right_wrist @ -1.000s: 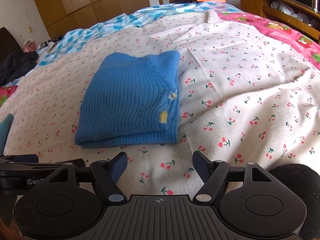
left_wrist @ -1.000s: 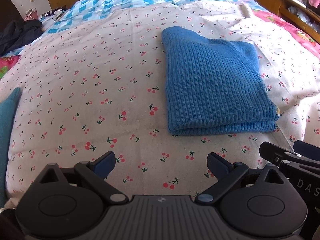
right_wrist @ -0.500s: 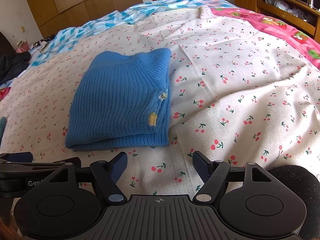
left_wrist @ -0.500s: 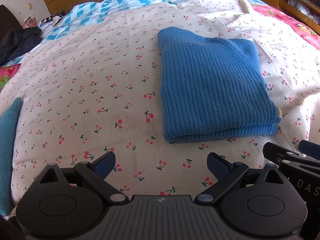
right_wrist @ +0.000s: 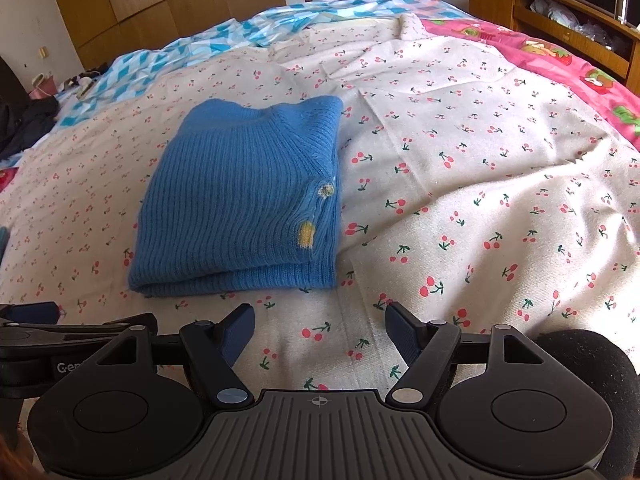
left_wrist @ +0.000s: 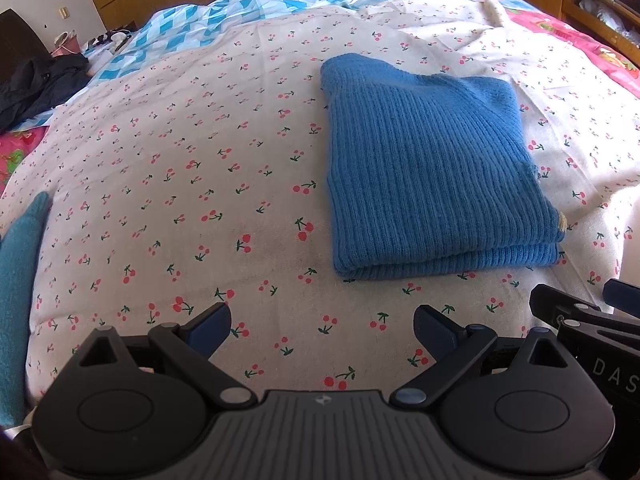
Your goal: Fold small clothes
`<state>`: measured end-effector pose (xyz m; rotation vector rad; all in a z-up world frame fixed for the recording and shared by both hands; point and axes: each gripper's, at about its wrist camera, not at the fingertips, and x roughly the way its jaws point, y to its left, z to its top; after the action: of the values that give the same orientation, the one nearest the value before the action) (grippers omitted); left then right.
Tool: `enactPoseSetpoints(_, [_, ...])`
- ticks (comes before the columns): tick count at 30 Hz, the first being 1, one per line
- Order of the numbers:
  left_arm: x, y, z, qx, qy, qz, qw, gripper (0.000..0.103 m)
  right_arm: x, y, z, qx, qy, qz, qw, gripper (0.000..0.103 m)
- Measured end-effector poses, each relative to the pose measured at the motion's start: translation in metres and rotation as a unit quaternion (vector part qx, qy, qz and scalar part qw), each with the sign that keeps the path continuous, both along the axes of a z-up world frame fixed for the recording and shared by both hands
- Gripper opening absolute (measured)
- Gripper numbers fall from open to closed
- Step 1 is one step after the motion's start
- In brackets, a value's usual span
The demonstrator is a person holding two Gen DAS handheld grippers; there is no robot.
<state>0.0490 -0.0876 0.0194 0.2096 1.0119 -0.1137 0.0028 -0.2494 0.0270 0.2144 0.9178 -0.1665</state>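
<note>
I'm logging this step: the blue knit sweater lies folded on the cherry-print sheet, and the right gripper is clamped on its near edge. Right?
Not quite. The blue knit sweater does lie folded on the cherry-print sheet, but the right gripper is open and clear of it, with only sheet between its fingers. The right wrist view shows this.

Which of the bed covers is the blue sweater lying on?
The cherry-print sheet; the blue sweater rests wholly on it. The blue diamond cover and pink fruit cover lie at the edges.
</note>
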Motion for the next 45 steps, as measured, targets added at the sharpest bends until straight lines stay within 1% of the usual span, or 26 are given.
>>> enactPoseSetpoints(17, [-0.0013, -0.0021, -0.0030, 0.007, -0.002, -0.001, 1.0000, 0.102, -0.0019, -0.0018, -0.0042, 0.002, 0.000, 0.000, 1.000, 0.073])
enactPoseSetpoints(28, [-0.0029, -0.0009, -0.0050, 0.007, -0.002, 0.002, 1.0000, 0.102, -0.0035, 0.0017, -0.0044, -0.009, -0.002, 0.004, 1.000, 0.073])
enactPoseSetpoints(45, [-0.0048, -0.0024, -0.0053, 0.011, -0.004, 0.002, 0.9999, 0.101, -0.0055, 0.0023, -0.0045, -0.012, -0.004, 0.005, 1.000, 0.073])
